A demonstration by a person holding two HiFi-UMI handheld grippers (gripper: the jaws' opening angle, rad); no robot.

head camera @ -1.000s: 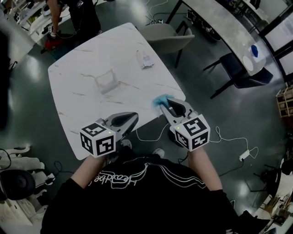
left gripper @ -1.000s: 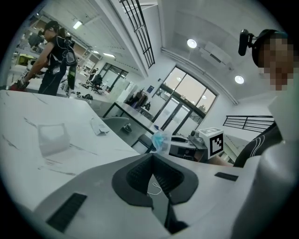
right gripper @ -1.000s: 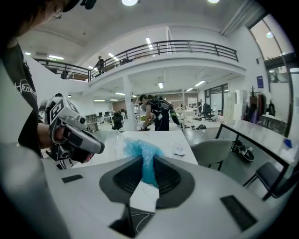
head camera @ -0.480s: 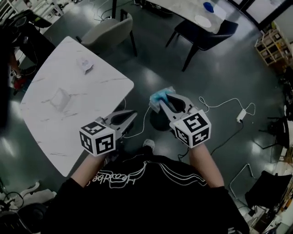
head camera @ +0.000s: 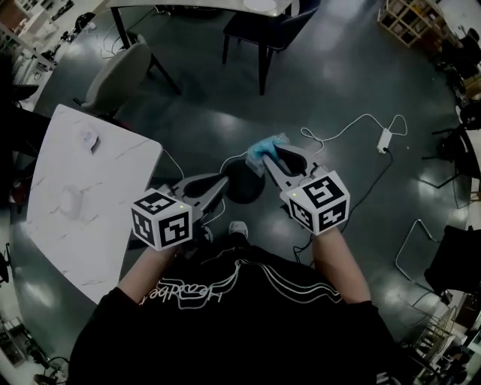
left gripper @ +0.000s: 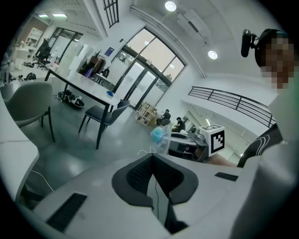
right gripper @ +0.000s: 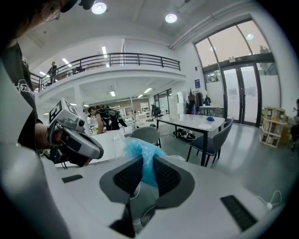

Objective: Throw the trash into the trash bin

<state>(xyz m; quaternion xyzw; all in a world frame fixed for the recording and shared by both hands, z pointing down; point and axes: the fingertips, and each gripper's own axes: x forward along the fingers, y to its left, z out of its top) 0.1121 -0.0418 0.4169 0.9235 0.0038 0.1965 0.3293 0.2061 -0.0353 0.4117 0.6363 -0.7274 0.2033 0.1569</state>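
Note:
A crumpled blue piece of trash sticks out from the tips of my right gripper, which is shut on it above the floor. In the right gripper view the blue trash is pinched between the dark pads. My left gripper is shut with nothing in it, its pads meeting in the left gripper view. A dark round bin stands on the floor just below and between both gripper tips. The left gripper view also shows the blue trash off to the right.
The white marble table lies at the left with a small white wrapper and a clear item on it. A grey chair and a dark chair stand beyond. A white cable and power strip trail across the floor at the right.
The view and both grippers have swung right, away from the table and out over the floor and the dark bin. The blue trash stays in the right gripper; the left stays shut.

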